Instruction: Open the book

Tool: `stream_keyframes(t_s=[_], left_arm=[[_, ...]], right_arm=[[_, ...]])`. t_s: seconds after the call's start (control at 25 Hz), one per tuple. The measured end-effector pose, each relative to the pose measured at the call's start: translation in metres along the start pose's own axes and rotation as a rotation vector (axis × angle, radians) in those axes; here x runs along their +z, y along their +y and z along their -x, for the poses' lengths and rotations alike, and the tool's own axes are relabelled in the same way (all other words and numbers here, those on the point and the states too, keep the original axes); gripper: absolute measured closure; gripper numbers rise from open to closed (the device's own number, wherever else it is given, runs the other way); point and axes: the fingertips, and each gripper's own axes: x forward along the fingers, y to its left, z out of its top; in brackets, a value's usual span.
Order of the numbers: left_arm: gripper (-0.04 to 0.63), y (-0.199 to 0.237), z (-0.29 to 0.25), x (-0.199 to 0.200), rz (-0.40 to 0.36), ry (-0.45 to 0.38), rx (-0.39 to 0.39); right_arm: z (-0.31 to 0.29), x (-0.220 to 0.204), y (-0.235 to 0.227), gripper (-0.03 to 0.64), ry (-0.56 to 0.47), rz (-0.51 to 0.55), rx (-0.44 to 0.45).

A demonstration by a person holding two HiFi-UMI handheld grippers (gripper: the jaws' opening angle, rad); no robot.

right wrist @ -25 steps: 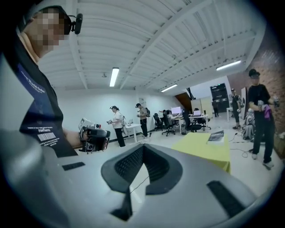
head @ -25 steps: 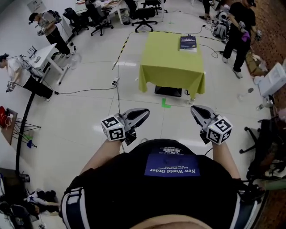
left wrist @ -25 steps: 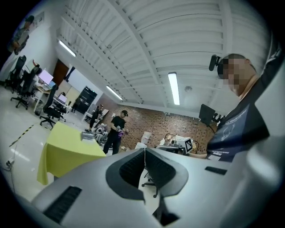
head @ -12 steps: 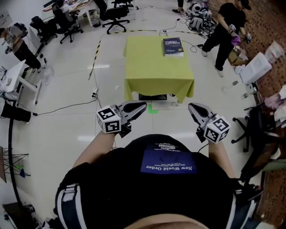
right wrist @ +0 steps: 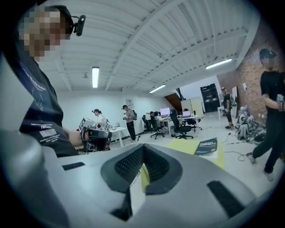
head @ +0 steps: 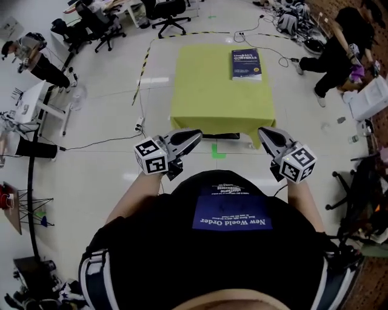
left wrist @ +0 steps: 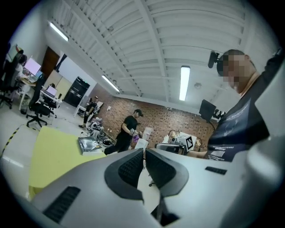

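Observation:
A dark blue book (head: 247, 64) lies shut at the far right corner of a table under a yellow-green cloth (head: 206, 91). The table stands on the floor ahead of me, beyond both grippers. My left gripper (head: 198, 133) is held out in front of my body, pointing at the table's near edge, jaws shut with nothing between them. My right gripper (head: 261, 131) is held level beside it, also shut and empty. The left gripper view shows its closed jaws (left wrist: 144, 152) with the book (left wrist: 89, 144) far off. In the right gripper view the book (right wrist: 205, 146) lies past the closed jaws (right wrist: 142, 149).
A green tape mark (head: 217, 151) is on the floor before the table, and a dark box (head: 221, 136) sits under it. A person in black (head: 339, 45) bends over at the right. Office chairs (head: 170, 11), white desks (head: 36, 103) and floor cables (head: 103, 142) lie at the left and back.
The table and book have come nearer and grown larger in the head view as I walk toward them. Both grippers keep their pose in front of my body, still shut.

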Motion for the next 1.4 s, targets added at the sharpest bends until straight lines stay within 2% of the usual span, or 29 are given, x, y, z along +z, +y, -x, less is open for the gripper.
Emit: stream_keyframes(t_s=[0.12,0.28,0.4,0.52,0.64,0.76,0.88,0.96,1.08,1.28,1.4], left_arm=[[0.588,0.015,-0.038,0.017,0.006,-0.013,0.061],[0.588,0.044,-0.080,0.037,0.002,-0.028,0.121],[0.588,0.064,-0.090,0.035,-0.004,0.002,0.157],[0.588,0.097,-0.084,0.037,0.013,-0.010,0.179],[0.588,0.137,-0.077,0.043,0.029,-0.010,0.144],[0.588,0.185,-0.079,0.064,0.014,-0.019,0.063],[0.588,0.229,-0.082,0.083,0.022,-0.007,-0.027],[0.588,0.254,-0.084,0.092,-0.004,0.021,-0.078],[0.588,0.294,-0.087,0.106,-0.038,0.051,-0.107],[0.587,0.327,-0.116,0.094,0.001,0.068,-0.129],[0.586,0.335,-0.139,0.082,0.011,0.102,-0.097]], right_arm=[[-0.015,0.017,-0.048,0.630,0.002,0.023,0.090],[-0.044,0.047,-0.109,0.630,-0.021,0.054,0.154],[-0.066,0.048,-0.130,0.630,-0.021,0.043,0.192],[-0.092,0.042,-0.147,0.630,0.010,0.034,0.182],[-0.125,0.047,-0.155,0.630,0.021,0.026,0.145],[-0.165,0.066,-0.167,0.630,0.032,0.046,0.084],[-0.192,0.081,-0.174,0.630,0.040,0.018,0.017],[-0.202,0.091,-0.184,0.630,0.045,-0.007,-0.046],[-0.225,0.100,-0.196,0.630,0.051,-0.044,-0.116],[-0.249,0.077,-0.217,0.630,0.112,-0.042,-0.091],[-0.255,0.067,-0.246,0.630,0.104,-0.061,-0.057]])
